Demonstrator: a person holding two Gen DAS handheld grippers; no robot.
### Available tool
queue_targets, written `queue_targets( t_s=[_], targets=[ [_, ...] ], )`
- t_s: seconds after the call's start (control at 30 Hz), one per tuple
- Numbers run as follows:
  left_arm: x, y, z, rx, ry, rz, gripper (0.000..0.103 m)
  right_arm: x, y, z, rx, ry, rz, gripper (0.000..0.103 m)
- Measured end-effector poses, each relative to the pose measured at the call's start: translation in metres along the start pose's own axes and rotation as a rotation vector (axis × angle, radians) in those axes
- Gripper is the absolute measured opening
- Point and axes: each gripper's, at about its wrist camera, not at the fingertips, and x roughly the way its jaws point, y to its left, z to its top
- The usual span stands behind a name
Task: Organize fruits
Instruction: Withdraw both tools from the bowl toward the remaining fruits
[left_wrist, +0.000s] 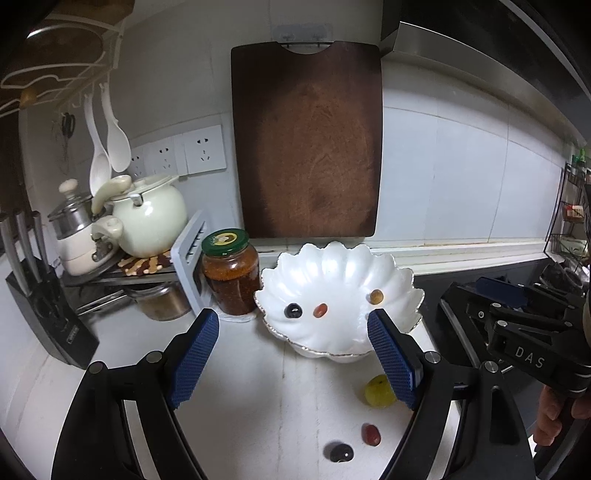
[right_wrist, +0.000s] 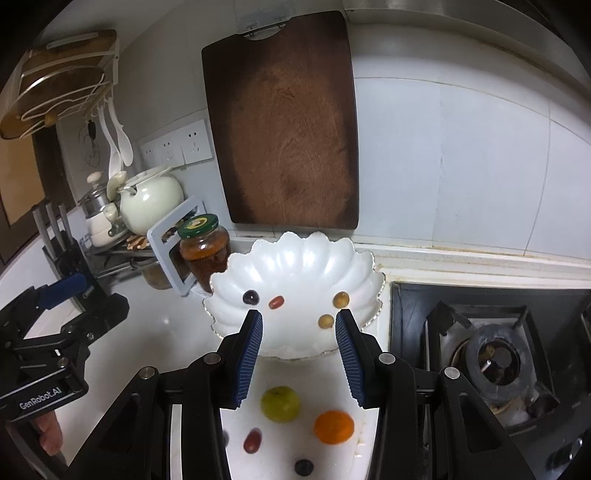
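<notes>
Left wrist: left hand-held gripper (left_wrist: 293, 325) spread wide, grasping nothing, above white counter (left_wrist: 258, 387); dark grape (left_wrist: 341, 452), red grape (left_wrist: 371, 434), green fruit (left_wrist: 376, 391) loose on counter before scalloped bowl (left_wrist: 332, 266).

Right wrist: right hand-held gripper (right_wrist: 299, 323) likewise spread, nothing held; orange (right_wrist: 334, 427) on counter near bowl's rim.

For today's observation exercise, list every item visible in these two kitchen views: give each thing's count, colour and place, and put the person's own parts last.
Scalloped bowl: one, white, counter by wall.
Fruits in bowl: four; dark grape, red grape, two tan fruits.
Fruits on counter: green fruit, orange, red grape, dark grape, in front of bowl.
Cutting board: one, brown, leaning on wall.
Jar: one, green lid, left of bowl.
Pot: one, cream, far left.
Knife block: one, black, far left.
Gas stove: one, black, right.
Left gripper: open.
Right gripper: open.
</notes>
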Motion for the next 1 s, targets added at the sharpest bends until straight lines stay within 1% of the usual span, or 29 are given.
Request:
queue_targets(
  t_s=[0.33,1.0],
  targets=[
    [-0.006,-0.001,-0.017,0.000,0.034,-0.007,0.083,-0.004,0.000,-0.019,0.024,0.030,0.004,0.043],
    [0.002,-0.007,-0.066,0.006,0.174,-0.023,0.083,0.002,-0.002,-0.063,0.004,0.133,-0.008,0.043]
  ],
)
